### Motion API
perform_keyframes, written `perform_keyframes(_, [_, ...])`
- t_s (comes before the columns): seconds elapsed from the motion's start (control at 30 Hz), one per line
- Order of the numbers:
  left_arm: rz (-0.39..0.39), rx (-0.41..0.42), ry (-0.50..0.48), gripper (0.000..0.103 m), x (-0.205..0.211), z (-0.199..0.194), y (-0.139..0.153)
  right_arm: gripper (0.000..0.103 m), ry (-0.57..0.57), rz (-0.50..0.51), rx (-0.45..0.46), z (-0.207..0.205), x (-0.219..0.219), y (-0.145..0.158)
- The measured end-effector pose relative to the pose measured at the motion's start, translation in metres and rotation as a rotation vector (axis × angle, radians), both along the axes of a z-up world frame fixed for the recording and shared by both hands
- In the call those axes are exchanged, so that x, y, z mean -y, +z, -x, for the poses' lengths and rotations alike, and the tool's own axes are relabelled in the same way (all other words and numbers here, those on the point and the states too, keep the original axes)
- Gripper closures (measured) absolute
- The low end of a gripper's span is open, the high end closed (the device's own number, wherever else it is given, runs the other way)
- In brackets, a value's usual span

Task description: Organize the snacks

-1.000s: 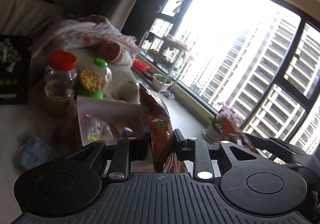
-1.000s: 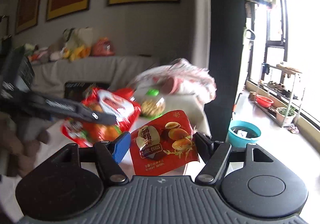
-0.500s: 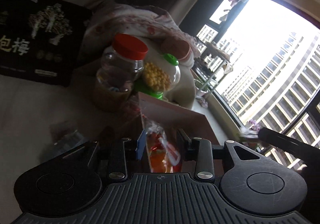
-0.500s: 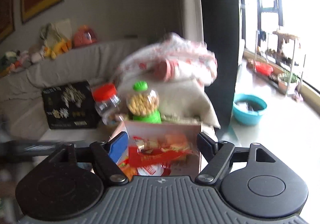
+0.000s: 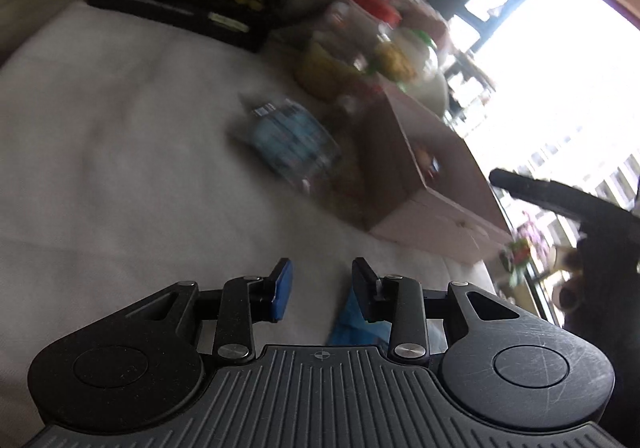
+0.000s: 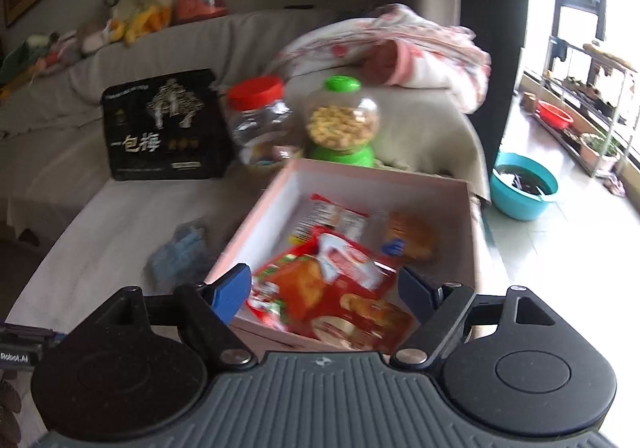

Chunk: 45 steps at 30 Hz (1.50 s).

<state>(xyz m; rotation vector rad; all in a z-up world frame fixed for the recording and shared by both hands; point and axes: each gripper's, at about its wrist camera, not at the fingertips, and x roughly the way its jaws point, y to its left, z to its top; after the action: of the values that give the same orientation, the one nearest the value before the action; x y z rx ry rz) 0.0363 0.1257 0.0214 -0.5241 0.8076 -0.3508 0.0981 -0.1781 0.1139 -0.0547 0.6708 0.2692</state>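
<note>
Our right gripper [image 6: 324, 290] hung over the near edge of the pink box [image 6: 472, 232], its jaws opening, pads clear of the red snack bag [image 6: 332, 300] lying between them inside the box with other packets. Our left gripper [image 5: 320, 290] pointed at the white bedsheet [image 5: 120, 127], jaws apart and gripping nothing, a blue packet [image 5: 360, 324] just beneath them. Another blurred blue packet [image 5: 292, 139] lay beside the box.
</note>
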Motion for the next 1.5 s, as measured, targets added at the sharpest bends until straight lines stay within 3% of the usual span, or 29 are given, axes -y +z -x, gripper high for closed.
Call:
perform_keyframes(0.1, [-0.023,0.036,0.063,0.066,-0.007,0.0,0.013,0.022,0.045,-0.015,0.003,-0.019,-0.028,0.009])
perform_keyframes(0.2, [-0.011,0.072,0.082,0.066,-0.015,0.002,0.02,0.023,0.079,-0.054,-0.06,-0.059,-0.056,0.014])
perform_keyframes(0.3, [0.014,0.091,0.082,0.066,-0.023,0.002,0.021,0.041,0.058,0.014,-0.083,-0.108,-0.088,0.009])
perform_keyframes(0.43, [0.049,0.095,0.088,0.066,-0.035,0.001,0.014,0.053,0.014,0.164,-0.111,-0.155,-0.116,-0.011])
perform_keyframes(0.53, [0.075,0.078,0.11,0.066,-0.048,0.0,0.005,0.074,0.011,0.198,-0.164,-0.168,-0.121,-0.025])
perform_keyframes(0.63, [0.101,0.07,0.14,0.066,-0.062,0.0,-0.001,0.078,0.004,0.226,-0.148,-0.158,-0.124,-0.027])
perform_keyframes(0.77, [0.112,0.068,0.154,0.066,-0.066,-0.007,-0.005,0.08,0.059,0.216,-0.127,-0.136,-0.132,-0.014])
perform_keyframes(0.93, [0.094,0.079,0.143,0.066,-0.061,-0.009,-0.003,0.08,0.158,0.338,-0.016,-0.105,-0.164,-0.002])
perform_keyframes(1.0, [0.091,0.077,0.142,0.066,-0.06,-0.008,-0.002,0.08,0.21,0.224,-0.084,-0.102,-0.161,0.005])
perform_keyframes(1.07, [0.092,0.077,0.146,0.066,-0.061,-0.008,-0.002,0.08,0.339,0.004,-0.24,-0.102,-0.155,0.01])
perform_keyframes(1.13, [0.093,0.076,0.153,0.066,-0.062,-0.007,-0.002,0.075,0.378,-0.038,-0.248,-0.095,-0.158,0.016])
perform_keyframes(1.17, [0.093,0.074,0.156,0.066,-0.062,-0.007,-0.002,0.071,0.375,-0.003,-0.21,-0.091,-0.162,0.018])
perform_keyframes(1.23, [0.091,0.072,0.158,0.066,-0.062,-0.006,-0.002,0.048,0.336,0.07,-0.133,-0.09,-0.167,0.02])
perform_keyframes(1.33, [0.088,0.066,0.161,0.066,-0.063,-0.005,-0.002,0.047,0.26,0.114,-0.129,-0.112,-0.171,0.008])
perform_keyframes(1.5, [0.062,0.041,0.169,0.066,-0.064,-0.004,-0.006,0.05,0.13,0.075,-0.284,-0.164,-0.172,-0.043])
